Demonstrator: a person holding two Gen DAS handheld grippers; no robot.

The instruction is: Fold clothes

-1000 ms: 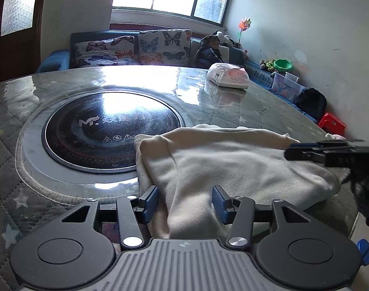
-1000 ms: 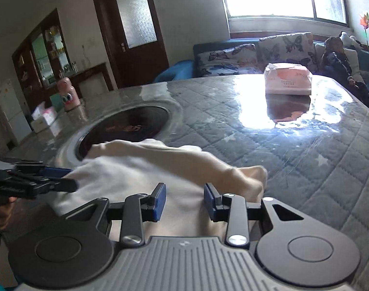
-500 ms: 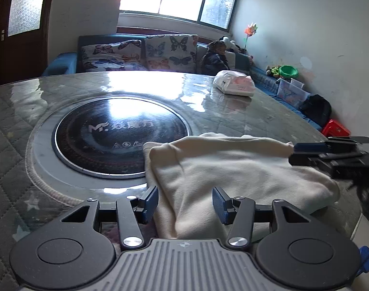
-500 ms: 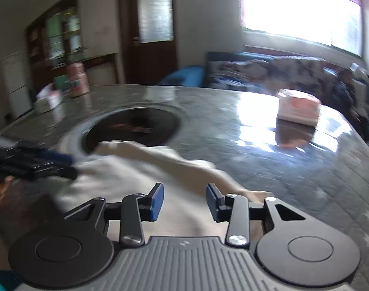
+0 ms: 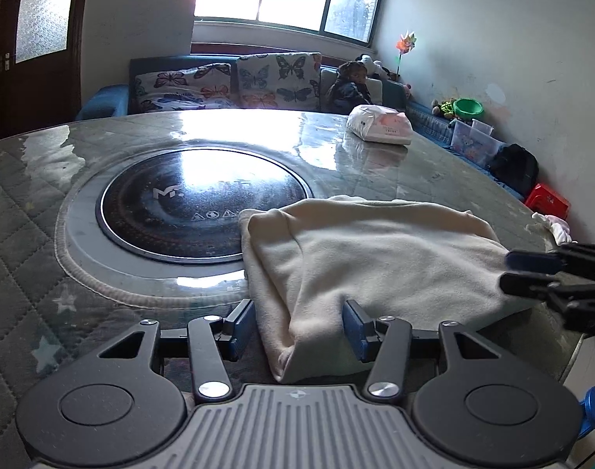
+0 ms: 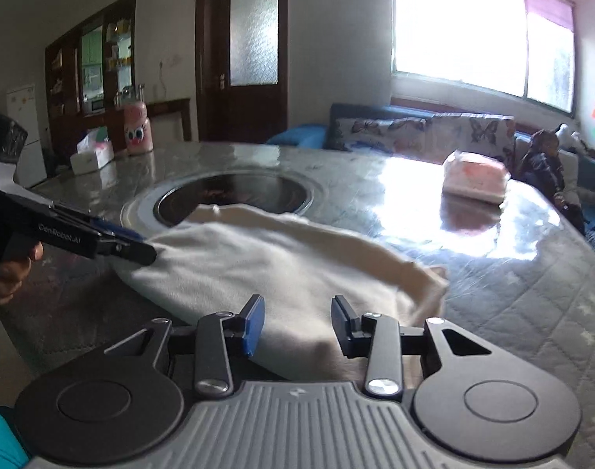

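A cream garment (image 5: 375, 258) lies folded on the round glass-topped table (image 5: 31, 211), near its front edge; it also shows in the right wrist view (image 6: 282, 262). My left gripper (image 5: 299, 326) is open, its blue pads on either side of the garment's near left corner. My right gripper (image 6: 298, 324) is open over the garment's near edge. In the left wrist view the right gripper (image 5: 516, 271) shows at the garment's right end. In the right wrist view the left gripper (image 6: 137, 246) shows at the garment's left end.
A black round hotplate (image 5: 203, 203) sits in the table's middle, partly under the garment. A pink and white tissue pack (image 5: 379, 129) lies at the far right of the table. A pink bottle (image 6: 138, 129) and tissue box (image 6: 92, 152) stand far left. A butterfly sofa (image 5: 227, 82) stands behind.
Both grippers have drawn back and risen a little from the garment and stayed open. The right wrist view has swung left. The garment lies still.
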